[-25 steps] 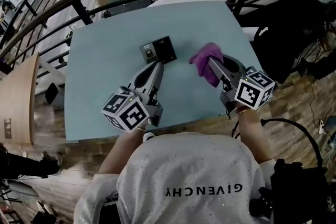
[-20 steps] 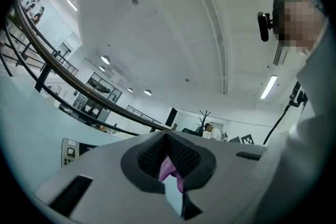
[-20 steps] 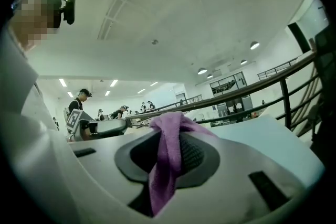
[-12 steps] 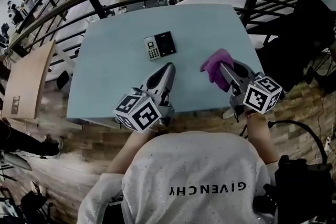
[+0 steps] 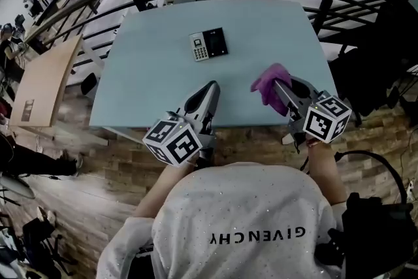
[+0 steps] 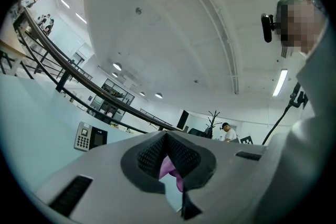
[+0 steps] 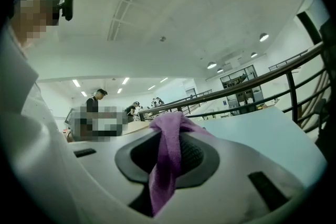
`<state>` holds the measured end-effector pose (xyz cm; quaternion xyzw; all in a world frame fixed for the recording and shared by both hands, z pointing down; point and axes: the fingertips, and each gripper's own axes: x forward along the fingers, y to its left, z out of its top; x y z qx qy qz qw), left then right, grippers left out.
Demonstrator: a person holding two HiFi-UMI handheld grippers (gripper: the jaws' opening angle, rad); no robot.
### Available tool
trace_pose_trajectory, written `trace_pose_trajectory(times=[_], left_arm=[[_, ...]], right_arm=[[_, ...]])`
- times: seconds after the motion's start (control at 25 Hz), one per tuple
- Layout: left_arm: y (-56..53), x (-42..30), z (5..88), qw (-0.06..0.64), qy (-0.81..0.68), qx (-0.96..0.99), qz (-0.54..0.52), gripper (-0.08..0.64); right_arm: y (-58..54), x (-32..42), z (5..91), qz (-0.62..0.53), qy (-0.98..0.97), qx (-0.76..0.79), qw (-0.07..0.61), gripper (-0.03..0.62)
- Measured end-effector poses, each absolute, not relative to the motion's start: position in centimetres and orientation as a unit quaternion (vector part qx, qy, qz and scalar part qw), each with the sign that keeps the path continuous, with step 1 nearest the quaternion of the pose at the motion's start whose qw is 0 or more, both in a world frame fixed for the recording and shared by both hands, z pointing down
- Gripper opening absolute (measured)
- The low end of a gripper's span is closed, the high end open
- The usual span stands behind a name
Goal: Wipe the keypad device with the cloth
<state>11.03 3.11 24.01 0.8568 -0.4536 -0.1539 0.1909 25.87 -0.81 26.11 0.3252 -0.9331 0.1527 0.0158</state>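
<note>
The right gripper (image 5: 279, 85) clamps a bunched fold of the purple cloth (image 5: 266, 80), which looks soft and limp, by the table's (image 5: 150, 68) near edge. The left gripper (image 5: 210, 88) has its jaws together, empty. The keypad device (image 5: 209, 44), probably rigid, lies toward the far edge.

The cloth (image 5: 266, 83) pinched in the right gripper (image 5: 279, 84) is purple, set against that gripper's pale grey shell and black ribbed pads (image 7: 192, 155). The left gripper (image 5: 210, 85) is the same grey and black. Each gripper carries a cube (image 5: 172, 142) patterned with black-and-white square markers. Ahead of the left gripper's tip, the keypad device (image 5: 209, 44) is black with a silver key panel. The table (image 5: 150, 75) beneath both is pale blue-green.
</note>
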Motion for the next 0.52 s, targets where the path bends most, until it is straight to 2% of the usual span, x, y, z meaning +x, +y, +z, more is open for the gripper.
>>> trace_pose_trajectory(times=[0.52], left_arm=[[5.0,9.1,26.2,0.208,-0.484,0.836,-0.151,0.0]], right_arm=[[0.2,23.7,28.3,0.155,-0.94,0.3,0.043,0.061]])
